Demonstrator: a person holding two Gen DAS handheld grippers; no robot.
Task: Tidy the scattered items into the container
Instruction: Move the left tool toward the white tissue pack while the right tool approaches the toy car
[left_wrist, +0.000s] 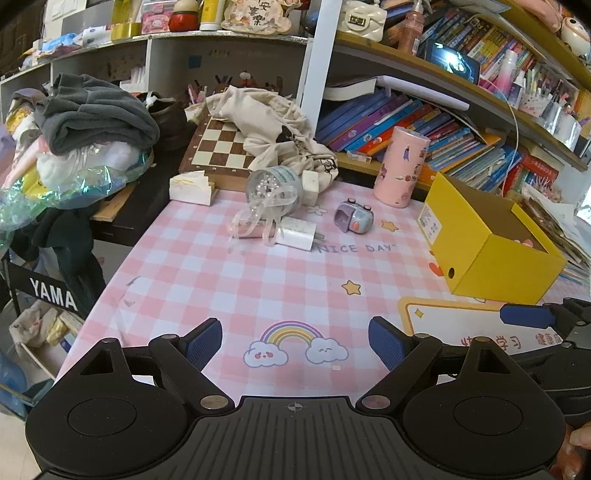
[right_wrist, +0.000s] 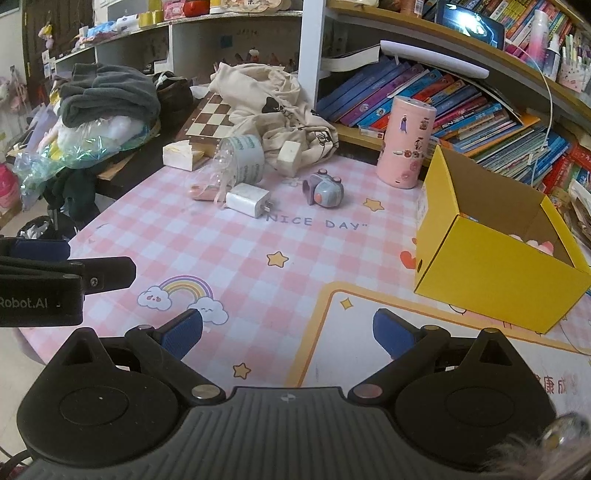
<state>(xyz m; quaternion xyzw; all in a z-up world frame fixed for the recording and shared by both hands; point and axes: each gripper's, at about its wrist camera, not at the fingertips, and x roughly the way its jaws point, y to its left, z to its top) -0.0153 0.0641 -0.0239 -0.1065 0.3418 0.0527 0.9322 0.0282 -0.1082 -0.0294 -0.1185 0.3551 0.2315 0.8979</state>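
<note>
On the pink checked tablecloth (left_wrist: 229, 280) the scattered items are gathered toward the far edge of the table, while the yellow cardboard box (left_wrist: 491, 243) is set near the right edge with its open top showing; something pink is seen inside it, too little to be identified. A white charger plug (left_wrist: 299, 238) is laid on its side just beyond the printed words "NICE DAY", touching a small pink tube (right_wrist: 202, 192) wrapped in clear ribbon. Behind these a clear jar of pearl beads (left_wrist: 273, 186) is tipped over, and beside it a white block (left_wrist: 309, 184) is propped against a crumpled cream cloth bag (left_wrist: 269, 125) that is spread over a chessboard (left_wrist: 218, 144). A small grey-purple toy camera (left_wrist: 352, 218) is placed between the plug and a tall pink cylinder (left_wrist: 400, 166) covered in stickers, which is stood upright near the far edge, just beside the box. A white tissue pack (left_wrist: 192, 188) is set at the far left corner.

Near the front edge, the left gripper (left_wrist: 295, 343) is held above the rainbow print with its tongs spread wide apart and nothing between them. The right gripper (right_wrist: 288, 332) is held beside it, its tongs likewise wide apart and empty, well apart from the box.
</note>
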